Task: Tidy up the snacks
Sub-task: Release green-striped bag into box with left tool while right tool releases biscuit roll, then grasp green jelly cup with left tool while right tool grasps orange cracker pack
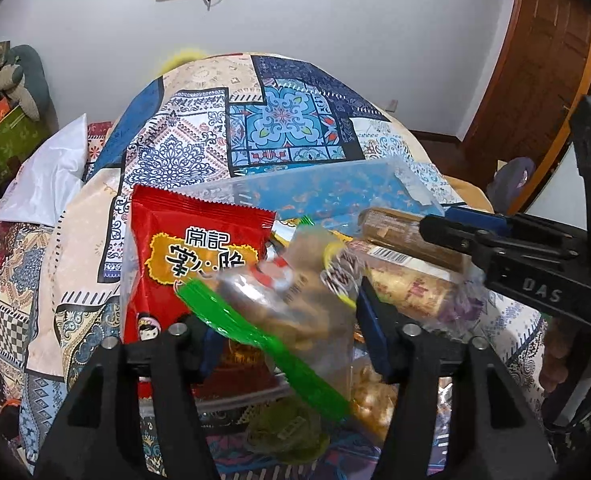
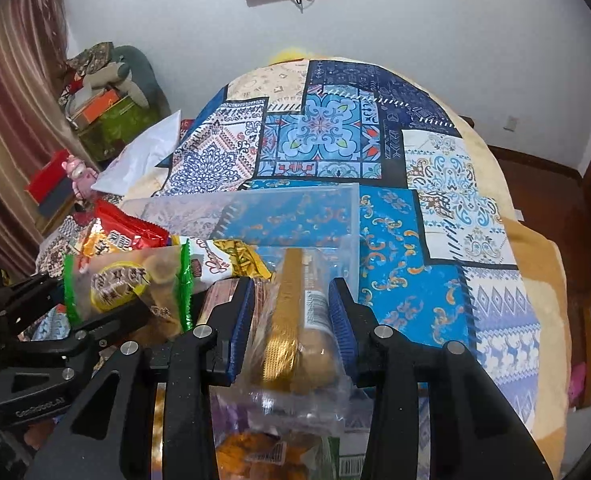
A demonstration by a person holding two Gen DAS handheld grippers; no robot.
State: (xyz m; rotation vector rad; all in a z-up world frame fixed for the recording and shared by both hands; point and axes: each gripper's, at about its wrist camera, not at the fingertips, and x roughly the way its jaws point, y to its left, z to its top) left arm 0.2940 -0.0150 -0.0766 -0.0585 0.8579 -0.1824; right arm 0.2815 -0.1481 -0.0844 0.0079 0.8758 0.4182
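Snacks: I'm holding two over the one clear plastic bin (image 2: 255,216) on the bed, left tool (image 1: 287,320) clenched on a green-edged clear cookie bag (image 1: 279,312), right tool (image 2: 291,320) gripping a gold-striped clear biscuit pack (image 2: 291,320).

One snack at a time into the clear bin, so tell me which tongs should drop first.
Probably the right tongs: their gold-sealed snack pack already sits at the clear plastic bin, while the left tongs hold the green-edged biscuit bag nearer the red packet.
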